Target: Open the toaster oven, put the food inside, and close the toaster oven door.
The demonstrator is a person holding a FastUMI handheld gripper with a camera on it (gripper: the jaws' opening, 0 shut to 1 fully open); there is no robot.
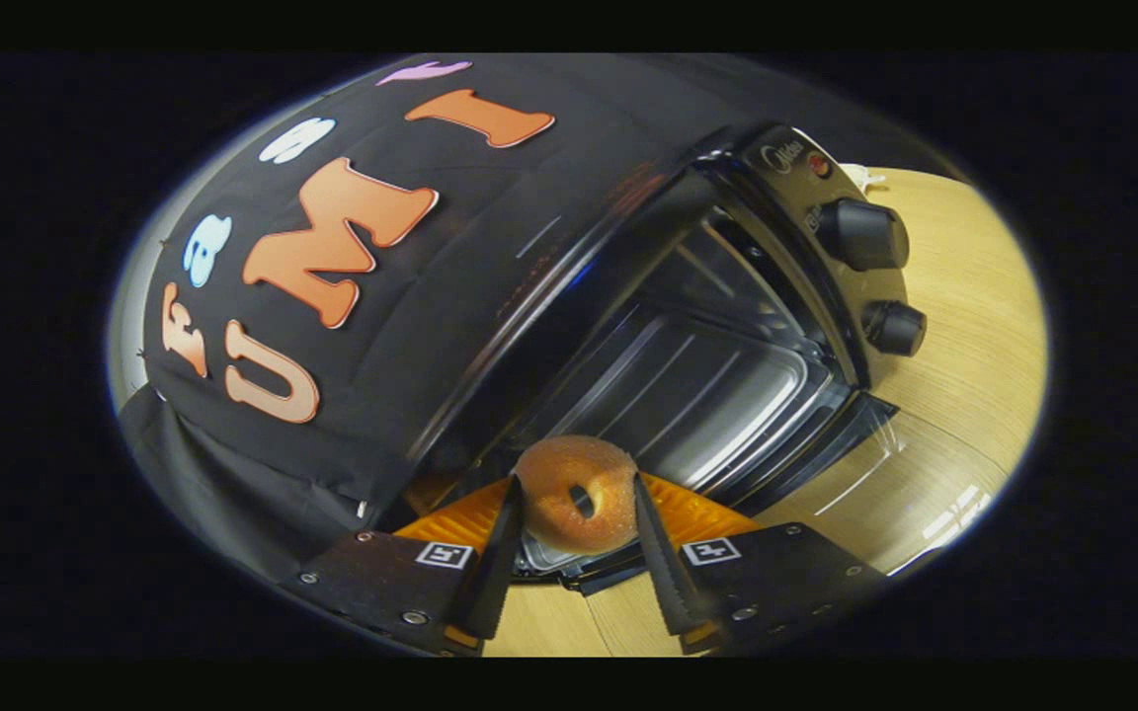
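Gripper view, whole scene tilted.

Claw (574, 494): lower centre of frame, clenched on the donut (574, 492). Both fingers (502, 548) press its sides, one each side, so donut sits squarely betw. them, near the tips. Donut = sugar-coated ring, golden-brown, hole facing the camera, slightly right of its centre. Upper part of donut pokes past the fingertips toward the oven.

Toaster oven (727, 326): black, centre to upper right of frame, lying diagonally due to camera tilt. Door (855, 444) is open, swung down toward the tabletop, glass catching reflections at lower right of the oven mouth. Inside: a metal baking tray (717, 395) w/ ribbed floor, shiny, nothing on it. Donut is just ahead of the oven mouth, at its near-left corner in frame; cannot tell whether it has crossed the threshold. Not touching the tray as far as visible.

Control panel on oven's right side, upper right of frame: two black knobs (865, 235), one above the other, small red indicator lamp (819, 165) above them.

Tabletop (964, 326): light wood grain, right side and bottom of frame, also visible betw. the fingers below the donut.

Black cloth booth wall (431, 296) fills upper left, behind and beside the oven.
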